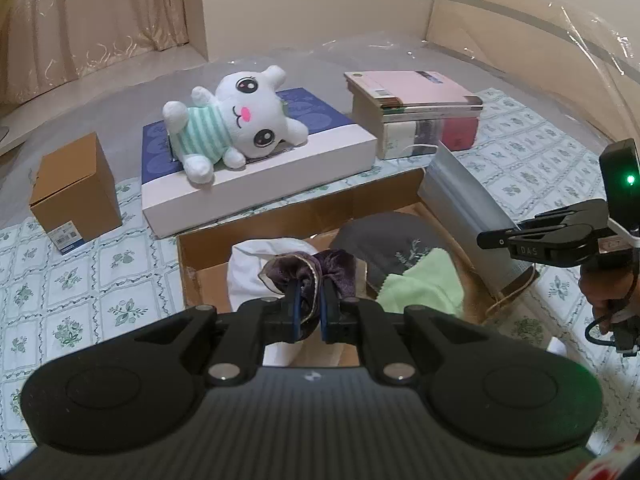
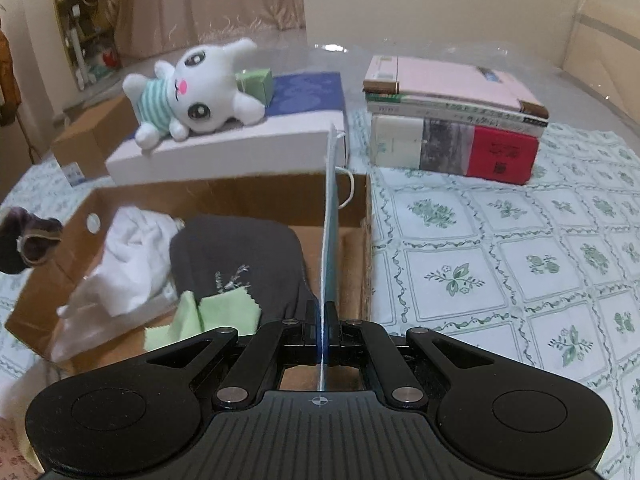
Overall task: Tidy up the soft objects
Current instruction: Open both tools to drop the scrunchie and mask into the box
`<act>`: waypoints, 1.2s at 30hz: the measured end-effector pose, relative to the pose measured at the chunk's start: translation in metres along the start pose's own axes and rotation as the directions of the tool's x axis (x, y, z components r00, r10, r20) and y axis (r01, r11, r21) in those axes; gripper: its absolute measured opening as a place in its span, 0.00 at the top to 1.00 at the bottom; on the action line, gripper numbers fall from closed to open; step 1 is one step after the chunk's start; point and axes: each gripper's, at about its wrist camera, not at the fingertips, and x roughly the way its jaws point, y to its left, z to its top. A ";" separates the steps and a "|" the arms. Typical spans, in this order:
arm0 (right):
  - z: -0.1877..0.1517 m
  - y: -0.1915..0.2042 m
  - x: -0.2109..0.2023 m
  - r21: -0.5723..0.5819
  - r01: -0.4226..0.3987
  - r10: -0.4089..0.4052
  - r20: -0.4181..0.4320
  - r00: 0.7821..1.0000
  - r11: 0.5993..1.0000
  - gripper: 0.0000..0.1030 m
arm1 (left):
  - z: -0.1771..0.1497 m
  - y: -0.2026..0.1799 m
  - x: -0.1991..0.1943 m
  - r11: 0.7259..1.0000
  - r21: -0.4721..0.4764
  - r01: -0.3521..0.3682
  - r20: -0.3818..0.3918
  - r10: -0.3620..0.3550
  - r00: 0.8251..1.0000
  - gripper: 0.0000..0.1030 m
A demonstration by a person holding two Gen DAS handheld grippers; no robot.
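Your left gripper (image 1: 310,300) tilts down, clamping the purple scrunchie (image 1: 316,266); your right gripper (image 2: 320,320) pinches the face mask (image 2: 330,216) over the cardboard box (image 2: 224,196) of cloths.

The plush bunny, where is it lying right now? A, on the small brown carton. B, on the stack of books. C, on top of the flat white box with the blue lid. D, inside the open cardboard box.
C: the plush bunny lies on its side across the flat white box, behind the open cardboard box and left of the stack of books.
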 end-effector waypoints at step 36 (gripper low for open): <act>-0.007 0.032 -0.081 -0.066 -0.086 0.096 0.158 0.983 0.994 0.38 | -0.007 0.015 -0.032 0.997 -0.028 -0.078 -0.010 0.078 0.997 0.80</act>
